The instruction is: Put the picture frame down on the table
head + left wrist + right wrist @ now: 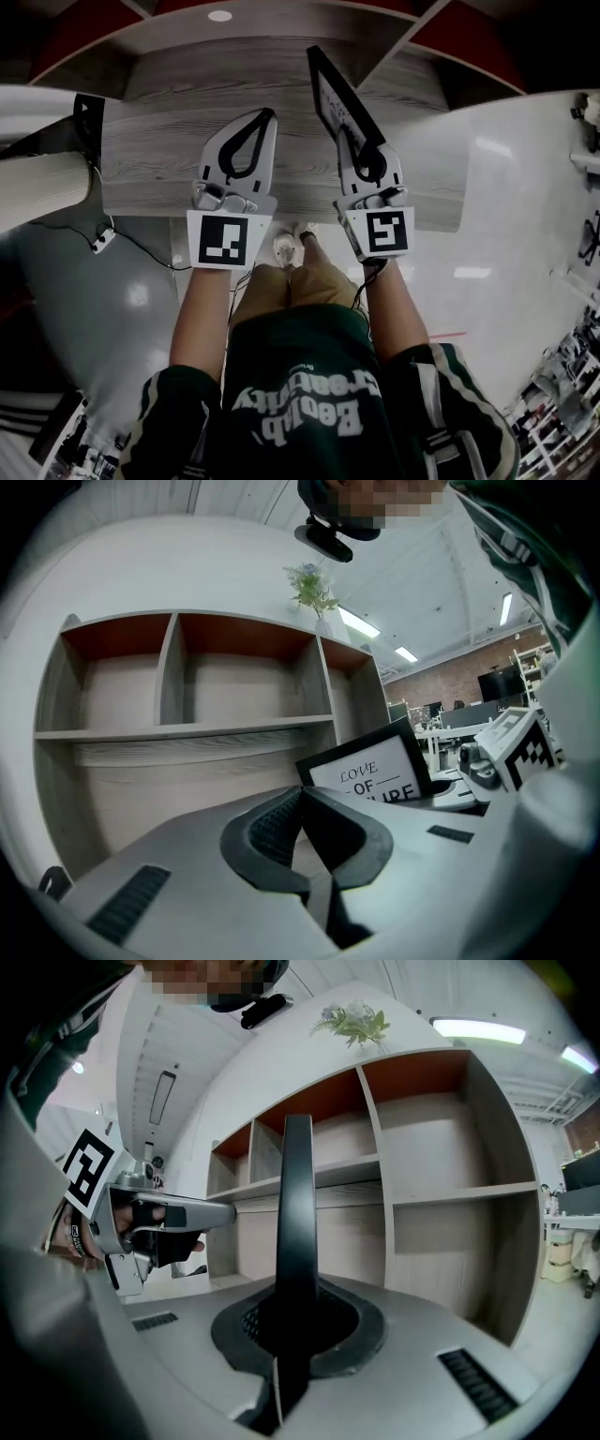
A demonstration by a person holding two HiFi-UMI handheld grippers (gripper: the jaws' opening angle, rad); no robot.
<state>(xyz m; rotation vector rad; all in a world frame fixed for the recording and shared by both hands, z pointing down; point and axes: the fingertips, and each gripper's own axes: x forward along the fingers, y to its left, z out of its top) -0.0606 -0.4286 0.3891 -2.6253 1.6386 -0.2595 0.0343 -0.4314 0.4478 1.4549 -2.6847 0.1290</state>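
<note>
Wood table (150, 159) below. Picture frame (333, 98) in air over it, upright, pinched edge-on by R gripper (364, 155), jaws clamped tight. L gripper (267, 117) closed, empty. Frame prob. light, rigid, front maybe fragile; keep hold at border.

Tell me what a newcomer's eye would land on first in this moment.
The black picture frame stands out first: the right gripper is clamped on its edge and holds it upright over the grey wooden table. Beside it, the left gripper is shut on nothing. Beyond them stands an open shelf unit with a small plant on top.
</note>
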